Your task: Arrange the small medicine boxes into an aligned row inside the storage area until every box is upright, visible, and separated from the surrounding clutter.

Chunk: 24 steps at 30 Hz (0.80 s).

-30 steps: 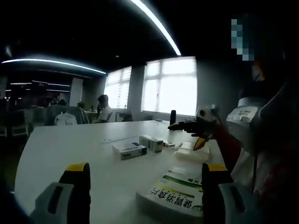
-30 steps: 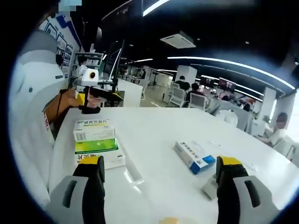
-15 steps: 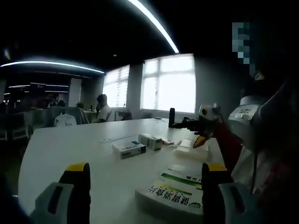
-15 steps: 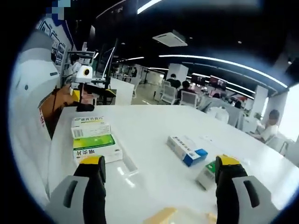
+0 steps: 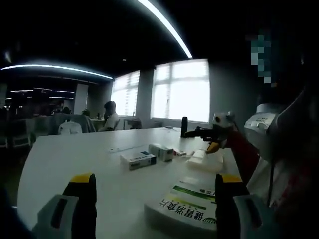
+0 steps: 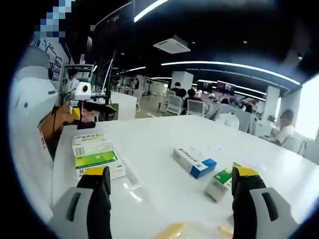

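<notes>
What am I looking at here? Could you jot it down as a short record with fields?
setting: large office, white table
left gripper: open, holding nothing, above the table
right gripper: open, holding nothing
blue-and-white box: lying flat mid-table
green-and-white box: beside the blue one, by the right gripper's jaw
green stacked boxes: near the table edge, close to the person
row: not yet formed; boxes scattered

Left tool (image 5: 155,199) jaws wide apart, empty; right tool (image 6: 171,189) likewise.

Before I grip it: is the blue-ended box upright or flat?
Flat: the blue-ended box lies on its long side on the white table.
</notes>
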### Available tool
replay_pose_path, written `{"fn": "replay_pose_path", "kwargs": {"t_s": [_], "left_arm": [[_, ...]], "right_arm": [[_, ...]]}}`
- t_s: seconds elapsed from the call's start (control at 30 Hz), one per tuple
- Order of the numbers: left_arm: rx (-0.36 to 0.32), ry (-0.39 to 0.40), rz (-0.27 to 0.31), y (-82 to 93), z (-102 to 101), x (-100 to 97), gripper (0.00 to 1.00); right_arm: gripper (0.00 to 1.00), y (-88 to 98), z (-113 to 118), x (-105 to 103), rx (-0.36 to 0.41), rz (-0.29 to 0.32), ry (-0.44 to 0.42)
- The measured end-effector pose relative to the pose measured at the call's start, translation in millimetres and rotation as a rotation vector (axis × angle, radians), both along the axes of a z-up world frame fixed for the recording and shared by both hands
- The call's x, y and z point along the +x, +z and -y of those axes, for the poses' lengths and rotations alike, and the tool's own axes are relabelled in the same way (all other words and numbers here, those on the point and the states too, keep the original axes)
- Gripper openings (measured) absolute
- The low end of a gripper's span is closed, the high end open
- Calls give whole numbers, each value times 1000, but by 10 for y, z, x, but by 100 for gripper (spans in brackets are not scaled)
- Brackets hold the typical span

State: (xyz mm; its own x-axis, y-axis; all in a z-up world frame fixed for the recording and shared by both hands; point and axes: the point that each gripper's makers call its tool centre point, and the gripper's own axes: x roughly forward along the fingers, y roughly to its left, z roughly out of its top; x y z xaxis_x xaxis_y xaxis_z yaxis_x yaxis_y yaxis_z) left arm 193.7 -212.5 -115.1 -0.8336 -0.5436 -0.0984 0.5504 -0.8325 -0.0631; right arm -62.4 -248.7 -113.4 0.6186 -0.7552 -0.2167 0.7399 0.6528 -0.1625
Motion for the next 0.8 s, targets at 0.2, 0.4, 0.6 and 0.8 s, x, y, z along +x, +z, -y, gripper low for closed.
{"fn": "replay_pose_path", "kwargs": {"t_s": [0.2, 0.4, 0.6, 0.8], "left_arm": [[2, -3, 5, -10, 31, -12, 100], [-4, -2, -4, 14, 60, -5, 100], [3, 20, 5, -3, 85, 68, 100], [9, 29, 1, -28, 88, 67, 100]], "right_arm": [[100, 77, 81, -128, -4, 105, -32], [99, -74, 197, -229, 13, 2, -85], [93, 2, 260, -233, -1, 56, -92], [92, 64, 380, -300, -35, 104, -136]]}}
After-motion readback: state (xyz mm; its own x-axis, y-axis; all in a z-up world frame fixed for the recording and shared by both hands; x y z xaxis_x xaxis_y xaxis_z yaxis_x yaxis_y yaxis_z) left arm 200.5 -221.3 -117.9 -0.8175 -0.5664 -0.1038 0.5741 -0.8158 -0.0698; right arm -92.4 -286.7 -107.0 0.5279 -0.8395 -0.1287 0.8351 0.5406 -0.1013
